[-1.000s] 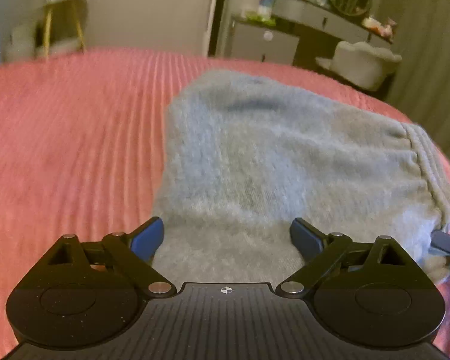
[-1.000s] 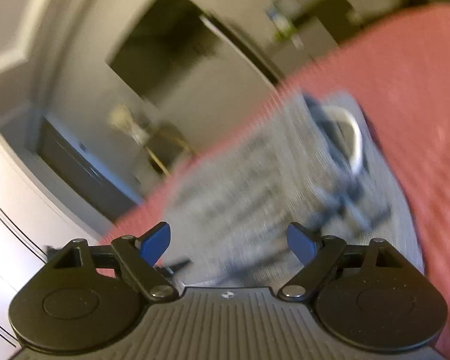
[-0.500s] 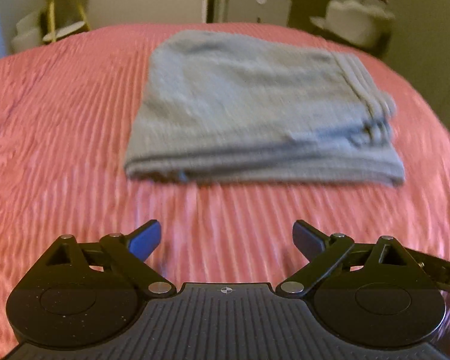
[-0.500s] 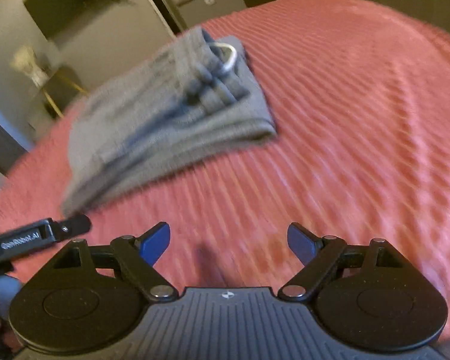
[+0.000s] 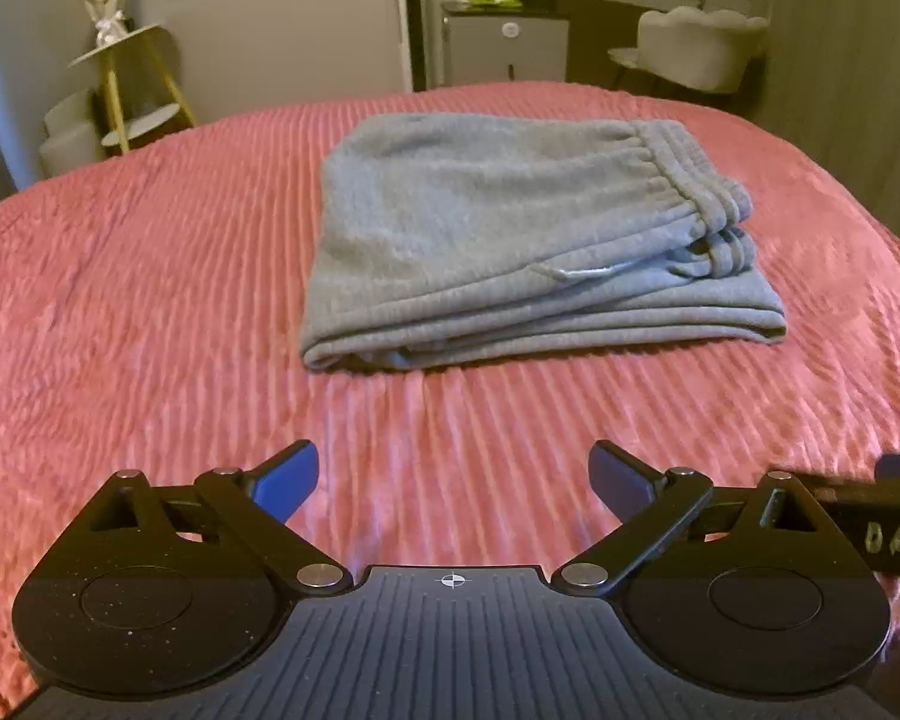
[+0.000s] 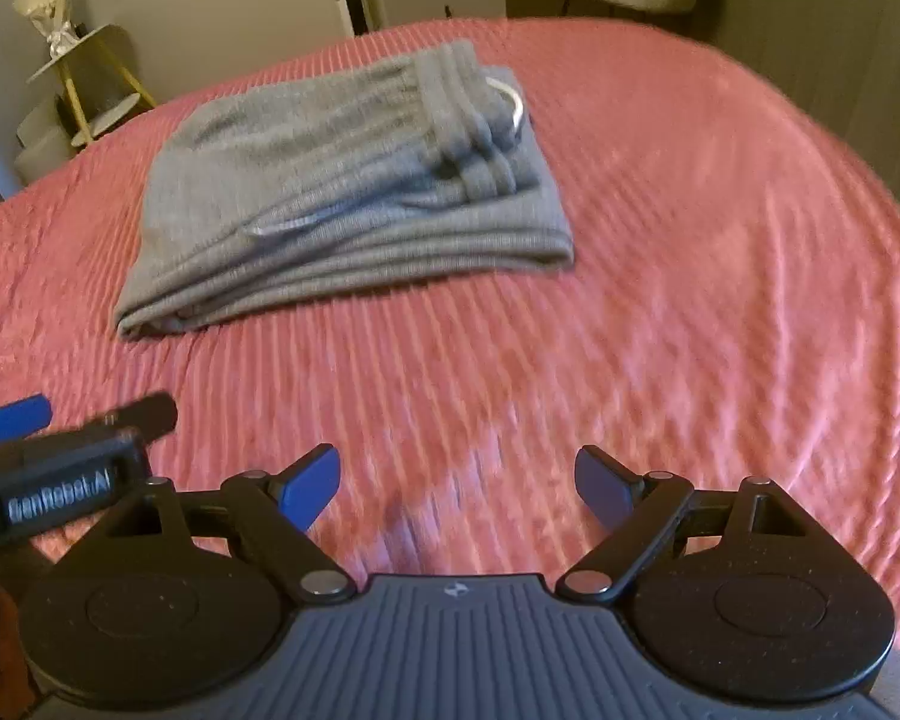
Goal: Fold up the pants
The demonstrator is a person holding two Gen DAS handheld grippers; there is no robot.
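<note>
Pink ribbed bedspread carries grey sweatpants, folded into compact stack, mid-bed. Left gripper and right gripper: fingers apart, empty, well short of stack. Folding judged complete; next move, if any: square edges, tuck drawstring.
</note>
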